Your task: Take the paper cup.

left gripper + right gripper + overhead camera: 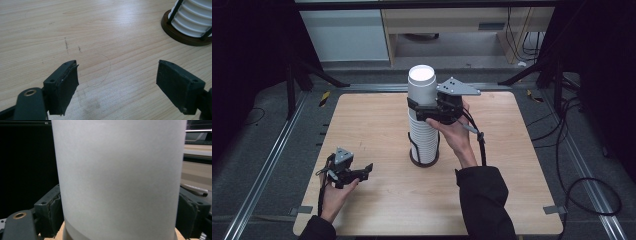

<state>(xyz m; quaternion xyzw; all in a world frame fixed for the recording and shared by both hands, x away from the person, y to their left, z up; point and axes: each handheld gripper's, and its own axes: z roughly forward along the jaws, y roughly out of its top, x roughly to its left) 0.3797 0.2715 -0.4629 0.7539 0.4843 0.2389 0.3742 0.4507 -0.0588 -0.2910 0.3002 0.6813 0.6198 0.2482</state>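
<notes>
Top cup point(422, 85) of the stack sits clamped in the right claw point(424, 111); left claw point(362, 172) gapes empty.

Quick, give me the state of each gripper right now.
Left gripper: open, nothing between its fingers, low over the table.
Right gripper: fingers around the top cup of the cup stack, apparently shut on it.
</notes>
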